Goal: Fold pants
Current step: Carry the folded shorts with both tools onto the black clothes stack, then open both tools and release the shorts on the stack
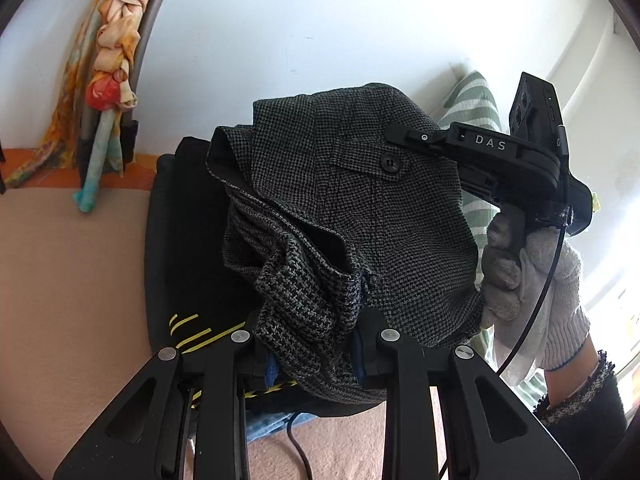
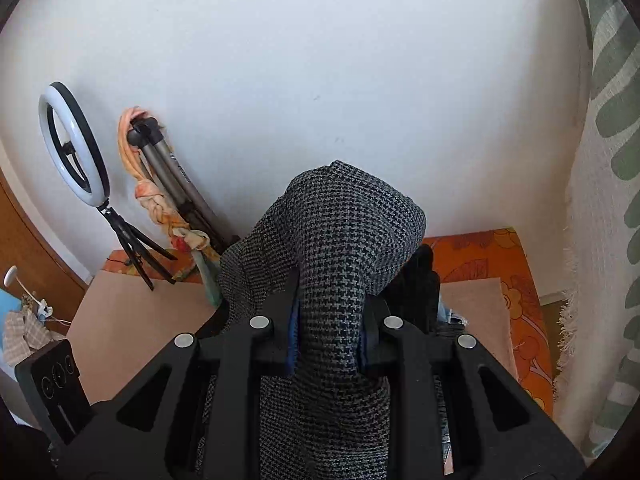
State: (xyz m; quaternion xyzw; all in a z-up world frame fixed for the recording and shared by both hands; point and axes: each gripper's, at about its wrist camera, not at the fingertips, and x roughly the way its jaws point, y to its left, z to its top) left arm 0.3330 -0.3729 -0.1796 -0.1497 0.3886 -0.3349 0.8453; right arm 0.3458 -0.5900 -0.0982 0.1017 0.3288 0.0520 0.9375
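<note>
Both claws clamp bunched pants (image 1: 352, 216): left claw (image 1: 316, 344), right claw (image 2: 330, 336). You risk a crooked fold, since the wadded fabric hides the seams.

Grey-black houndstooth pants (image 1: 360, 208) (black button (image 1: 390, 163)); white glove (image 1: 532, 280).

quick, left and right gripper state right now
Left gripper: shut on the grey houndstooth pants.
Right gripper: shut on the same pants, a bunched fold clamped between its fingers.
</note>
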